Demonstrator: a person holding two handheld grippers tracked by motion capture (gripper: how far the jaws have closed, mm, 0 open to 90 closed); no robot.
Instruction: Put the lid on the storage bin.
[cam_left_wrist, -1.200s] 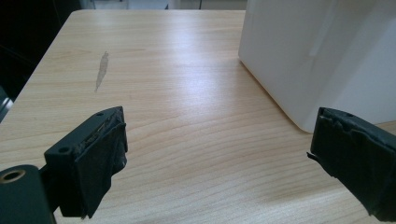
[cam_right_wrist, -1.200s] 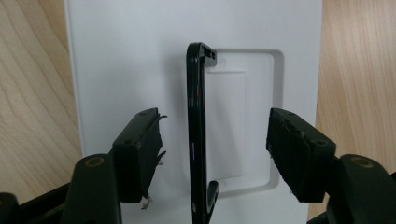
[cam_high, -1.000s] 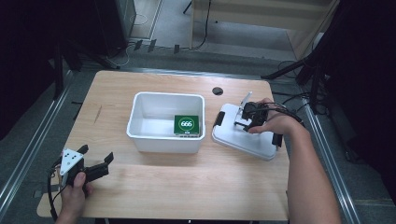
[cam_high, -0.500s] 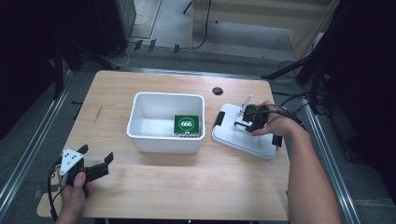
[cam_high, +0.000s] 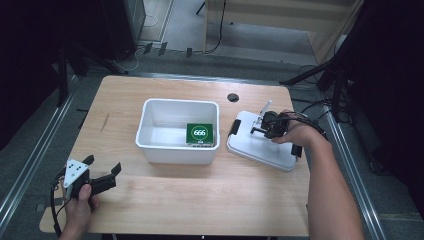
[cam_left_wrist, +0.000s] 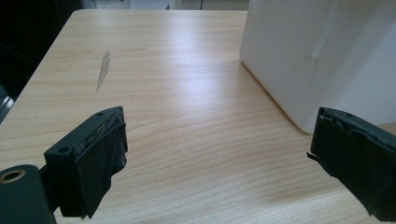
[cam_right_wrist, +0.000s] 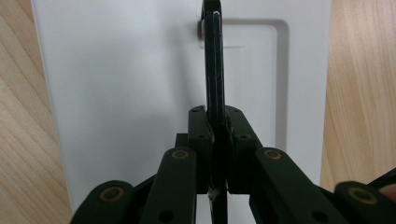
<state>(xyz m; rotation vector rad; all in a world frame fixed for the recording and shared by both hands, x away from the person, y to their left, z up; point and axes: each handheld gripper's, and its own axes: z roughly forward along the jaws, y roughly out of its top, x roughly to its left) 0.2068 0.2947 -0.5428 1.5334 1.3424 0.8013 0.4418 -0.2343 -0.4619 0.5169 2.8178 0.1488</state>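
Note:
A white bin (cam_high: 177, 150) stands mid-table with a green card marked 666 (cam_high: 200, 133) inside. To its right lies a white lid (cam_high: 260, 147), with a thin black handle (cam_right_wrist: 215, 70) standing up from it. My right gripper (cam_high: 264, 128) (cam_right_wrist: 215, 126) sits over the lid. Its jaws have just been closing and now press on that handle from both sides. At the front left of the table my left gripper (cam_high: 102, 166) (cam_left_wrist: 217, 144) stands open above bare wood, with the bin's wall (cam_left_wrist: 322, 56) ahead on its right.
The lid carries black clips at its ends (cam_high: 234, 127). A round cable hole (cam_high: 233, 97) is in the table behind the bin. Metal rails run along both sides of the table, and cables trail off to the right (cam_high: 312, 120).
The right gripper's jaws have drawn together on the lid's handle. Neither hand has shifted, and the left gripper stays open.

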